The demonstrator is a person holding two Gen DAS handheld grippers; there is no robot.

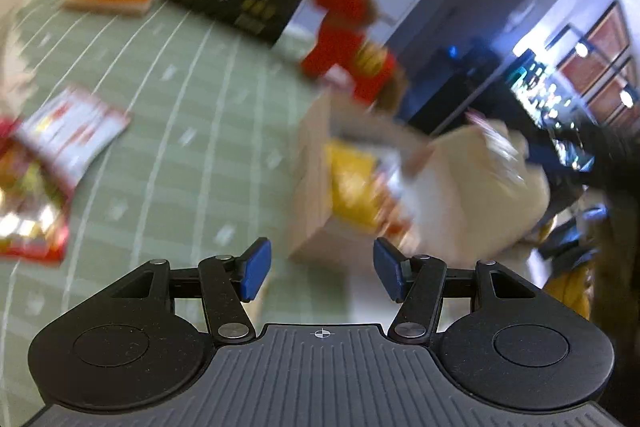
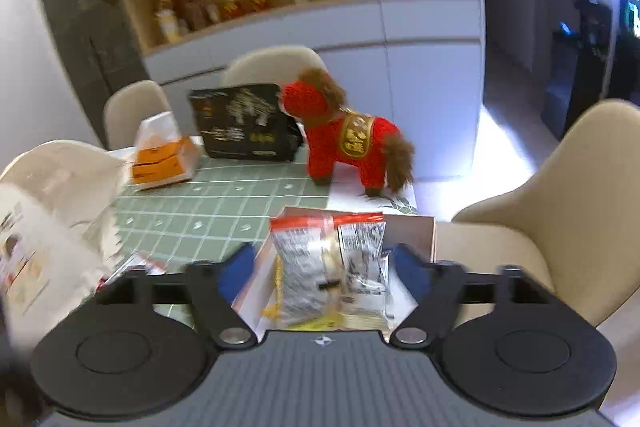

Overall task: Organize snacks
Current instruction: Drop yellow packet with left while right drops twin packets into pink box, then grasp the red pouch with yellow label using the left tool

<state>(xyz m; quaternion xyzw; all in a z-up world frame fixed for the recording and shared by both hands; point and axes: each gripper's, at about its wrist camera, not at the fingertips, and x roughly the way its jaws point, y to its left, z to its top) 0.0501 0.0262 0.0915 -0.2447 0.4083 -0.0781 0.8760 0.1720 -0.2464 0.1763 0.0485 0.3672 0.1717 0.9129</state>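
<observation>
A cardboard box [image 1: 316, 187] stands at the right of the green checked table, with a yellow packet [image 1: 352, 183] and other snacks inside. My left gripper [image 1: 322, 273] is open and empty, just short of the box's near corner. Loose snack packets, one white and red [image 1: 74, 131] and one red [image 1: 28, 207], lie on the cloth to the left. In the right wrist view my right gripper [image 2: 326, 269] is open over the box [image 2: 416, 233]. A clear snack packet with a red top [image 2: 328, 267] stands between the pads [image 2: 236, 269]; no pad touches it.
A red plush horse [image 2: 348, 139], a black box [image 2: 246, 125] and an orange tissue pack [image 2: 162, 157] stand at the table's far side. A white bag [image 2: 48, 207] lies at the left. Beige chairs [image 2: 560, 203] surround the table; shelves and cabinets stand behind.
</observation>
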